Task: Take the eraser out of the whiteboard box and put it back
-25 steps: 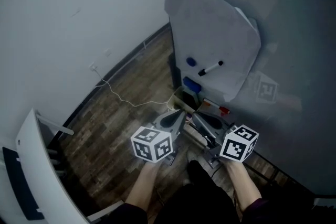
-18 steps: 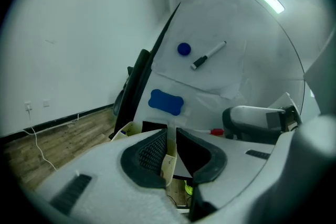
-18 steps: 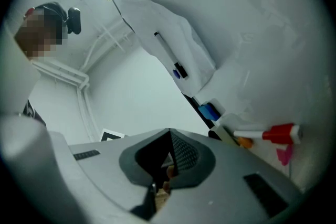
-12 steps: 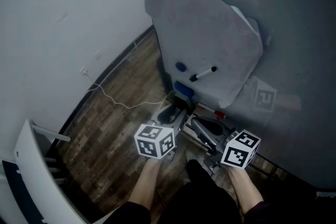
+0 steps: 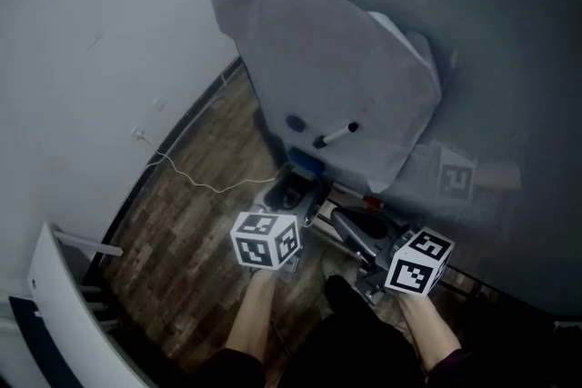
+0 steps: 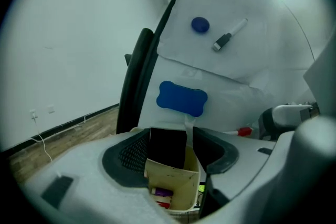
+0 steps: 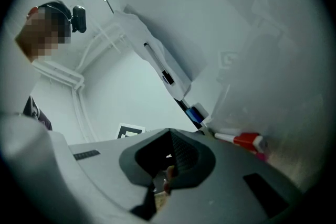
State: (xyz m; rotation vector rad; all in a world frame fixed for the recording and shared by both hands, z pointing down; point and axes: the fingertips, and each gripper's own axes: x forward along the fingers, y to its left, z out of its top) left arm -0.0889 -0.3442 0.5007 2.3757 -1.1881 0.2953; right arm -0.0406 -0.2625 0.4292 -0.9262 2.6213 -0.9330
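Observation:
A small beige box point(image 6: 176, 186) hangs at the foot of the whiteboard point(image 6: 252, 60). A black eraser point(image 6: 168, 147) stands upright in it, above a purple and a red marker. My left gripper point(image 6: 173, 140) has its jaws on either side of the box. They have just been opening, and the pads stand apart from the eraser between them. In the head view my left gripper point(image 5: 293, 194) reaches to the box, and my right gripper point(image 5: 344, 221) lies beside it. In the right gripper view my right gripper point(image 7: 167, 173) has its pads together.
A blue bone-shaped pad point(image 6: 181, 97), a round blue magnet point(image 6: 200, 24) and a black-capped marker point(image 6: 229, 35) cling to the whiteboard. A red-capped marker point(image 7: 242, 139) lies on its ledge. A white cable point(image 5: 195, 177) runs over the wooden floor point(image 5: 191, 223). A wall stands to the left.
My left gripper's jaws have spread from shut to wide, letting go of the black eraser in the box. The left hand moved forward and down a little. The right gripper has barely shifted.

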